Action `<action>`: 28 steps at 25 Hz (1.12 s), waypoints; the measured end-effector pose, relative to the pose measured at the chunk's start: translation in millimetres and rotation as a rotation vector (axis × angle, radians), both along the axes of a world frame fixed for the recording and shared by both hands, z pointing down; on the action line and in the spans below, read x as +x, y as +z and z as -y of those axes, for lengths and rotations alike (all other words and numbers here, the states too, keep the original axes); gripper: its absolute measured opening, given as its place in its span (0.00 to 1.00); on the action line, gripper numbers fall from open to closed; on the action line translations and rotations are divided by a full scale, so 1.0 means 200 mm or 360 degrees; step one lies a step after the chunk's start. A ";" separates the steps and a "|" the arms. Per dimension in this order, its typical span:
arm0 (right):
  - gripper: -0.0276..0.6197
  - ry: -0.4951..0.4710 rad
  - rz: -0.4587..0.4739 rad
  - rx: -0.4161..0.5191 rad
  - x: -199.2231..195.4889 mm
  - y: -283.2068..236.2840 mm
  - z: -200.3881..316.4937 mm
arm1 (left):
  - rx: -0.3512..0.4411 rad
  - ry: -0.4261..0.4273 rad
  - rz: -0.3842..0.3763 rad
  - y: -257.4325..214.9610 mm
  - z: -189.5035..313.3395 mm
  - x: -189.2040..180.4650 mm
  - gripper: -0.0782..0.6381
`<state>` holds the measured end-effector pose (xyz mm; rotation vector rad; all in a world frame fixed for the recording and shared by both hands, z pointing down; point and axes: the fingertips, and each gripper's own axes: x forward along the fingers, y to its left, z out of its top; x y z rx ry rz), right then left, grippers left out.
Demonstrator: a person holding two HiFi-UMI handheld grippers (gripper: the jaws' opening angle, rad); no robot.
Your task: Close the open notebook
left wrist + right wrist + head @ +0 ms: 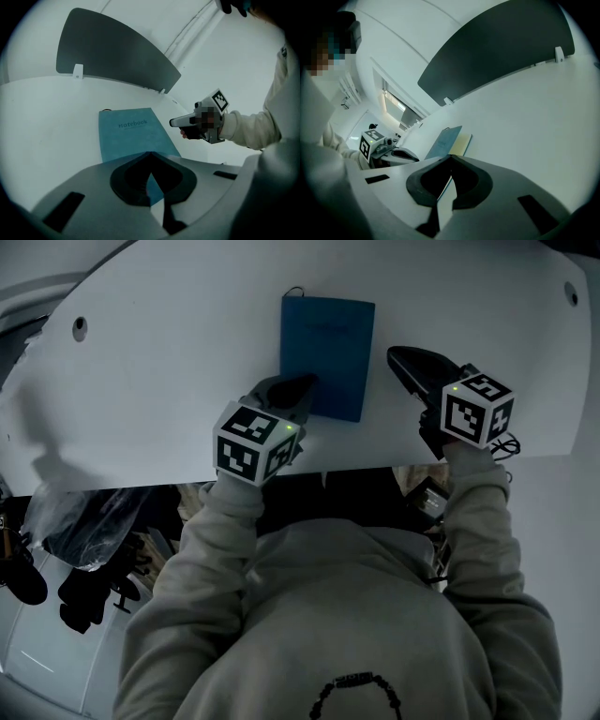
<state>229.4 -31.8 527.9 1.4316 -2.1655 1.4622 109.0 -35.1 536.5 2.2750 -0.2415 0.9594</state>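
Observation:
A blue notebook (328, 352) (133, 133) lies flat on the white table (169, 381), its cover down and the word "notebook" facing up. From the right gripper view a cream strip of pages shows along the notebook's (447, 138) side. My left gripper (307, 382) (150, 153) is shut and empty, its tip at the notebook's near left edge. The right gripper (394, 354) (451, 157) is also shut and empty, resting a short way to the right of the notebook and apart from it.
A dark curved divider panel (112, 51) (497, 51) stands at the table's far edge. Small holes (80, 328) (571, 292) sit near the table's corners. Dark bags and shoes (75, 540) lie on the floor below the near edge.

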 end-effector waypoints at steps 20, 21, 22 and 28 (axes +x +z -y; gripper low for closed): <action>0.19 0.0020 0.0194 -0.0043 -0.14 0.12 -0.04 | -0.0267 -0.0176 -0.0051 0.16 -0.05 -0.04 0.11; 0.19 0.0014 0.0181 -0.0072 -0.15 0.14 -0.05 | -0.0275 -0.0188 -0.0051 0.16 -0.06 -0.03 0.11; 0.19 0.0015 0.0173 -0.0094 -0.16 0.15 -0.05 | -0.0282 -0.0200 -0.0054 0.16 -0.05 -0.03 0.11; 0.19 -0.0009 0.0145 -0.0083 -0.18 0.15 -0.01 | -0.0385 -0.0338 -0.0091 0.15 -0.05 -0.02 0.11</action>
